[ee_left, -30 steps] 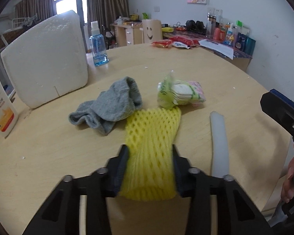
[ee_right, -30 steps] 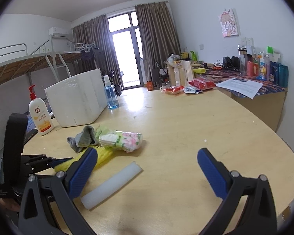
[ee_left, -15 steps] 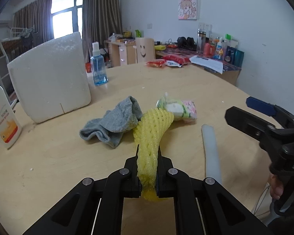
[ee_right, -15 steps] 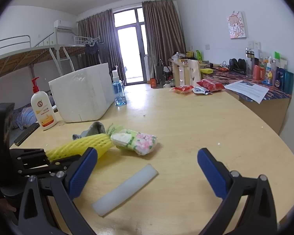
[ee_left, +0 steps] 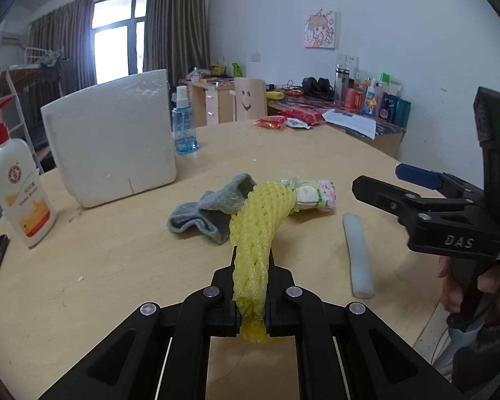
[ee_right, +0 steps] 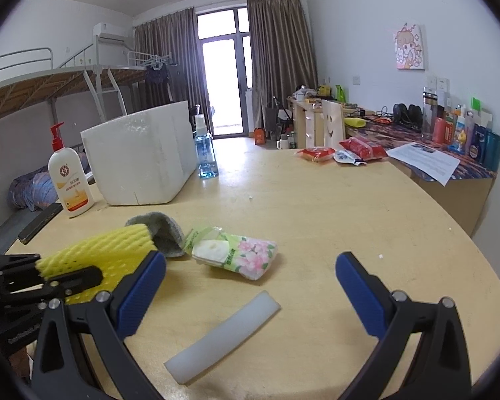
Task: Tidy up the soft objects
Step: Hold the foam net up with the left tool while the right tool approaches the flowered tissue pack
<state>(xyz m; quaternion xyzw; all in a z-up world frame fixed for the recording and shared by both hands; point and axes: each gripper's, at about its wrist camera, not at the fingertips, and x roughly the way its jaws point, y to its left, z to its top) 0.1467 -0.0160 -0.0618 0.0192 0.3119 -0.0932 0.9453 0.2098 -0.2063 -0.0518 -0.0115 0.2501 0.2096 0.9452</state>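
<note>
My left gripper [ee_left: 252, 286] is shut on the near end of a yellow foam net sleeve [ee_left: 260, 220], squeezing it flat; the sleeve rises off the round wooden table [ee_left: 116, 266] and arches forward. Behind it lie a grey sock [ee_left: 206, 211] and a flowered tissue pack [ee_left: 313, 195]. A white foam strip [ee_left: 358, 253] lies to the right. My right gripper [ee_right: 250, 261] stands open above the table, with nothing between its blue pads [ee_right: 143, 286]. From the right wrist view the tissue pack [ee_right: 236, 255] and the strip [ee_right: 223, 336] lie ahead, and the held sleeve [ee_right: 100, 253] is at the left.
A white foam box [ee_left: 110, 140], a lotion pump bottle [ee_left: 20, 196] and a blue spray bottle [ee_left: 183, 126] stand at the back left. Snack packets [ee_left: 283, 120] lie at the far edge. A cluttered desk [ee_right: 450, 160] sits beyond. A hand [ee_left: 466, 286] holds the right gripper.
My left gripper has shut on the yellow sleeve, squeezed it narrow and lifted its near end off the table while drawing back. The right gripper has drifted slightly and stays open.
</note>
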